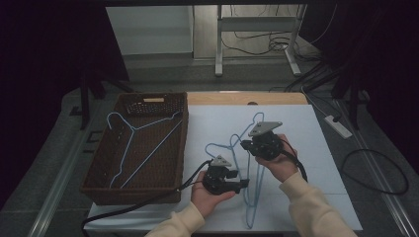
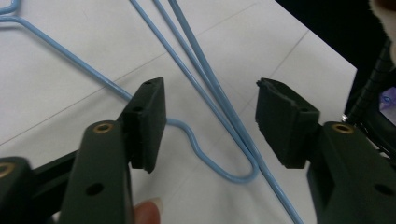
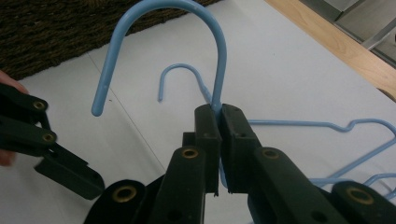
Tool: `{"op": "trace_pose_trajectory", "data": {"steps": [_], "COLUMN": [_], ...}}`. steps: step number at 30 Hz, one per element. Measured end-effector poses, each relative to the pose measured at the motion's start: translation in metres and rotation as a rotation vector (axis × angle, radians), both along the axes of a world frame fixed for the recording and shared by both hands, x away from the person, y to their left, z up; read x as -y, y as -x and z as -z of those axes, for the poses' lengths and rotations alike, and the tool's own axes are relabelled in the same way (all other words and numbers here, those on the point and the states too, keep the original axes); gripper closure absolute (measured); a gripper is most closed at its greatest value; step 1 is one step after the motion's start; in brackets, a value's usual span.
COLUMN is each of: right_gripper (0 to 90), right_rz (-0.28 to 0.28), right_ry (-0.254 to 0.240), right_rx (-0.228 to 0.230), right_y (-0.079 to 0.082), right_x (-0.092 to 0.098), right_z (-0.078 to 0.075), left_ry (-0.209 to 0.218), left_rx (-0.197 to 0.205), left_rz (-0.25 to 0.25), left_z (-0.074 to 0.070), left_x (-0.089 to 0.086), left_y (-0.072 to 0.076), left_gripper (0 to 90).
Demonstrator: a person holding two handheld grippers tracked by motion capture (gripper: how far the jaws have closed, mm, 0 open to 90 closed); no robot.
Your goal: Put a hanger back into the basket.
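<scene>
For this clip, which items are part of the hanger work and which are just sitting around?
In the job:
held hanger, right gripper shut on its hook
second hanger, left gripper open over it
wicker basket
basket hanger

Lying about:
power strip
floor cables

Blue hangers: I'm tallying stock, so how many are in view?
3. One hanger lies in the wicker basket; one is clamped by the right gripper; one lies on the table between the left gripper's jaws.
</scene>
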State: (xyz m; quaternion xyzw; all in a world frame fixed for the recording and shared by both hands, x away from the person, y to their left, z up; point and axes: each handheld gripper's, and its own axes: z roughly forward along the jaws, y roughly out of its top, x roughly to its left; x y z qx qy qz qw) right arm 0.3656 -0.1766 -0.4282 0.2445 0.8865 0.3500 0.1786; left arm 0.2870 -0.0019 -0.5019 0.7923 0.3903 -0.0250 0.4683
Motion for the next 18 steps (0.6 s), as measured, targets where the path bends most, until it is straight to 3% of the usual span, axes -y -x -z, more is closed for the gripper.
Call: {"op": "trace_pose_trajectory", "data": {"steps": [6,11,18], "right_gripper": [86.7,86.6,86.6], "right_rz": [0.003,0.004,0.006], "right_ry": [-0.003,-0.009,-0.011], "right_rx": [0.0,0.001,0.003], "right_y": [0.0,0.001,0.001], "right_x": [0.0,0.001,0.0], "right_z": [0.0,0.0,0.001], "left_ry": [0.014,0.019,0.061], "left_rx": [-0.03,-0.033,-0.069], "left_rz": [0.015,0.012,0.018], "left_z": [0.007,0.01,0.014], "left_x": [0.01,0.011,0.017], "left_y": [-0.005,-0.008,-0.012], "left_gripper": [48.7,62.6,70.4]}}
